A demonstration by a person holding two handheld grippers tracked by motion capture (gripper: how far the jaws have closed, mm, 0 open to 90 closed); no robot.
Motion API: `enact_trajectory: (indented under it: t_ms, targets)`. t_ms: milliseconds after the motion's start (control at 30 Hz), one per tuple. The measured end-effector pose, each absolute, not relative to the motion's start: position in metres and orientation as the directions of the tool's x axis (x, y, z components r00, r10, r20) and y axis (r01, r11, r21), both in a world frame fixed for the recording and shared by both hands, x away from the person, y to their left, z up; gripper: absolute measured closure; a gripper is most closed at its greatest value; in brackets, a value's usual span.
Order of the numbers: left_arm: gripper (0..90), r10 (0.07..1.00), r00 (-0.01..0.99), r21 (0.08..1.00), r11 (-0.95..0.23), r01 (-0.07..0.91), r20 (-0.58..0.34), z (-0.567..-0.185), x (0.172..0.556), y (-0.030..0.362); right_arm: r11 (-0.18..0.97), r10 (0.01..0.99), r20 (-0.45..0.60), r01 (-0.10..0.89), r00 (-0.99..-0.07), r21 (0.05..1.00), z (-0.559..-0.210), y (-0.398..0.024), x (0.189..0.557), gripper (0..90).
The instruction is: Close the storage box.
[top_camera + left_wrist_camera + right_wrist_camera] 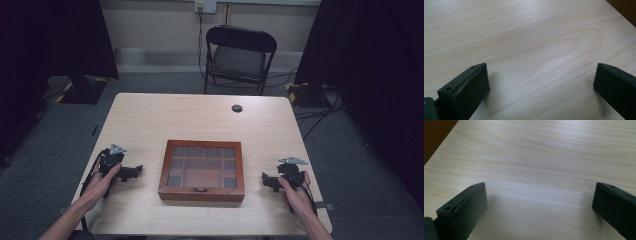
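Fingers spread, empty | left gripper (134,172), right gripper (267,180) flank box (202,170)

The high view looks forward and down from above the near edge of the table (150,120), taking in its whole top, while both gripper views sit low and close over that same pale wood, each catching a corner of the wooden box (202,170).

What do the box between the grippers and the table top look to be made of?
Box: reddish-brown wood by its look, smooth and slightly glossy, probably varnished. Its lid has a clear pane, glass or plastic, since the compartment dividers show through it; a small metal-looking clasp sits at the front.
Table: pale wood or a wood-look laminate with a matte finish; the left gripper view shows long grain lines and a soft sheen, which leaves either open.
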State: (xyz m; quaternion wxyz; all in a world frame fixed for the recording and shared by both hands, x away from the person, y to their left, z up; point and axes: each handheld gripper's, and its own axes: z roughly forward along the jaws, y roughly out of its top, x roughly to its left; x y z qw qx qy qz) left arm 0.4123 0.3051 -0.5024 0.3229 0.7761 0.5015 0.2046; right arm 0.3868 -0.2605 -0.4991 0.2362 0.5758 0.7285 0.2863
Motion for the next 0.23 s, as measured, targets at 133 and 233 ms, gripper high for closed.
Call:
enact_trajectory:
  t_ms: [133, 233]
  targets:
    - [0.0, 0.907, 0.422, 0.713, -0.290, 0.638, -0.009, -0.5033, 0.4134, 0.3053, 0.170, 0.973, -0.010, 0.683, -0.232, 0.711, -0.5014, -0.2596, 0.3855, 0.0]
    - [0.0, 0.906, 0.423, 0.714, -0.291, 0.637, -0.009, -0.5034, 0.4136, 0.3052, 0.170, 0.973, -0.010, 0.683, -0.231, 0.711, -0.5014, -0.2595, 0.3854, 0.0]
